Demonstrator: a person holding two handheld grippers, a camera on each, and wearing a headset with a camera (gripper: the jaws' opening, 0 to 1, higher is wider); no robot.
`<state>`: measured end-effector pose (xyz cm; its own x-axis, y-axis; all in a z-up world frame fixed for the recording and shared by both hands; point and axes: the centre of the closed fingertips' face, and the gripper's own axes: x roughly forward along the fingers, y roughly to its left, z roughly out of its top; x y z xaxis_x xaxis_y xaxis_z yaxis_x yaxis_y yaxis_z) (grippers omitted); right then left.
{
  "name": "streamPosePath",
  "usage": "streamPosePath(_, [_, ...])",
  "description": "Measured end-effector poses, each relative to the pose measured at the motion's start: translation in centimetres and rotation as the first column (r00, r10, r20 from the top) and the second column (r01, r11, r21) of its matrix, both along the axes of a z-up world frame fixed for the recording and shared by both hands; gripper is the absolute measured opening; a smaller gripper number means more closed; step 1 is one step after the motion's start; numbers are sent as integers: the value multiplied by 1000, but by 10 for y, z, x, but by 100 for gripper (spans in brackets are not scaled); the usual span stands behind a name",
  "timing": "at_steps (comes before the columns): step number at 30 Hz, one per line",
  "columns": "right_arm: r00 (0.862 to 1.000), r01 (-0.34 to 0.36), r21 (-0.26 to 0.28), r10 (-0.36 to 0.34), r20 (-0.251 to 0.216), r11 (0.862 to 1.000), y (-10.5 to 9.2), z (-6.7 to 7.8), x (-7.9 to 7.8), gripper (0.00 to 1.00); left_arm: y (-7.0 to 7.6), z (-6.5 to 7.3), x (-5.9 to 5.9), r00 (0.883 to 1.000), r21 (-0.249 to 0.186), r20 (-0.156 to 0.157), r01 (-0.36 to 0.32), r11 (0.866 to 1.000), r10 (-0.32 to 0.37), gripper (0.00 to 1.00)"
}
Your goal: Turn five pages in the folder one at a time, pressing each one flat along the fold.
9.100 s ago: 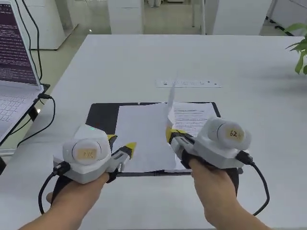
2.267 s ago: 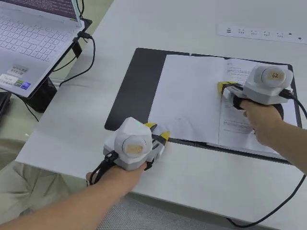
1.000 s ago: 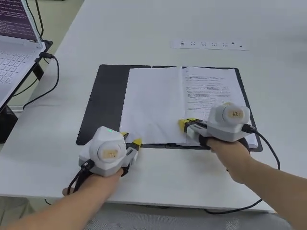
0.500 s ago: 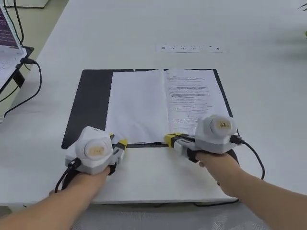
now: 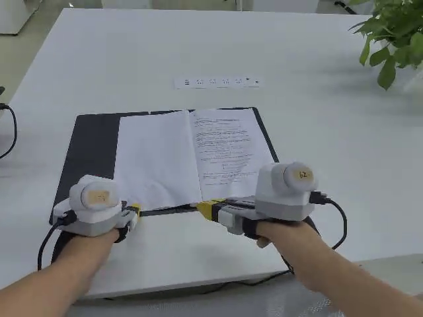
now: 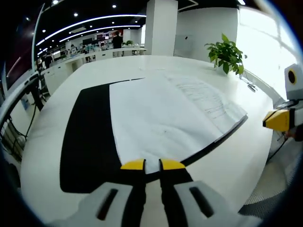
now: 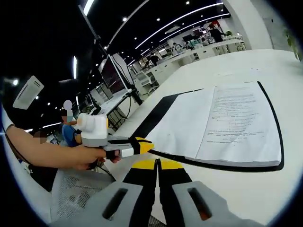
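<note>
The black folder (image 5: pixel 89 148) lies open on the white table, with a blank page (image 5: pixel 155 158) on its left and a printed page (image 5: pixel 225 145) on its right, both flat. My left gripper (image 5: pixel 134 210) is shut and holds nothing, its tips just at the folder's front edge below the blank page (image 6: pixel 156 113). My right gripper (image 5: pixel 205 208) is also shut and holds nothing. It lies on the table just in front of the folder, below the fold, pointing left. In the right gripper view its jaws (image 7: pixel 156 164) are together, with the printed page (image 7: pixel 241 123) ahead.
A white power strip (image 5: pixel 217 82) lies behind the folder. A potted plant (image 5: pixel 396 33) stands at the far right. A black cable (image 5: pixel 8 135) runs along the left edge. The table's front edge (image 5: pixel 198 281) is close behind both grippers.
The page that stood upright mid-turn now lies flat. My right gripper has slid down the fold and off the folder's front edge. My left gripper has stayed near the front left.
</note>
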<state>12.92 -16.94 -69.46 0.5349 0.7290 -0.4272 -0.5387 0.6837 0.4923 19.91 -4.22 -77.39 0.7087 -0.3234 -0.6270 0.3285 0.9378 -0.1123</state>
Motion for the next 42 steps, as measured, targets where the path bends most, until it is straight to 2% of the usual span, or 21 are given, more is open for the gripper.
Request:
streamPosePath(1, [1000,7,-13,-7,15,1000,-4,8,-1,0,-2,9,0,1000,-20,18,-1,1000,1,8])
streamPosePath(2, [999,26,-18,-25,48,999,-10,20,-1,0,-7,25,1,999,-81,50,-9,997,13,9])
streamPosePath(4, [996,69,-27,-67,65,997,-23,37,-3,0,-12,42,-8,1000,-135,26,-9,991,13,10])
streamPosePath(5, [993,97,-45,-94,77,994,-31,41,-1,0,-13,57,-12,999,-164,27,-13,986,18,9])
streamPosePath(9, [966,235,-45,-228,120,971,-69,66,2,0,-10,99,-28,996,-167,91,5,986,10,17])
streamPosePath(11, [954,271,-77,-257,156,959,-85,74,1,0,-8,113,-35,994,-165,110,5,986,14,21])
streamPosePath(13, [939,312,-77,-294,180,947,-98,83,1,0,-4,122,-38,991,-153,130,9,988,11,23])
streamPosePath(14, [928,336,-78,-316,199,939,-105,87,2,0,-2,130,-43,989,-142,149,11,990,10,26])
streamPosePath(15, [906,385,-71,-362,220,920,-116,92,5,2,0,135,-45,986,-135,168,11,991,12,30])
streamPosePath(16, [898,401,-71,-377,226,913,-121,94,6,5,1,140,-50,984,-134,177,8,991,16,33])
streamPosePath(21, [866,466,-48,-444,228,884,-139,99,8,32,13,150,-60,976,-117,211,-23,993,47,53])
streamPosePath(24, [853,482,-87,-445,271,872,-148,97,10,46,18,151,-67,974,-102,218,-40,994,62,69])
streamPosePath(25, [844,495,-104,-448,296,863,-152,97,11,51,19,152,-67,971,-91,232,-40,995,61,77])
streamPosePath(26, [841,499,-98,-454,296,861,-153,97,11,59,21,153,-67,967,-81,245,-45,996,63,83])
streamPosePath(28, [837,505,-89,-462,293,859,-156,95,11,69,23,151,-68,968,-68,244,-39,997,55,94])
streamPosePath(31, [839,502,-97,-457,294,859,-159,89,10,81,24,149,-70,970,-72,236,-33,997,49,99])
streamPosePath(32, [846,492,-108,-445,295,864,-158,86,10,89,25,148,-71,972,-68,232,-35,997,49,99])
streamPosePath(34, [847,487,-103,-439,299,868,-158,85,9,100,27,148,-72,973,-67,225,-34,997,49,99])
streamPosePath(35, [853,474,-110,-424,303,874,-156,85,7,98,28,148,-72,973,-65,225,-36,997,50,99])
streamPosePath(38, [855,471,-117,-420,304,874,-156,83,7,99,30,149,-72,972,-50,231,-37,998,47,99])
streamPosePath(42, [861,461,-114,-412,298,880,-153,83,9,100,30,152,-72,972,-58,228,-42,997,54,99])
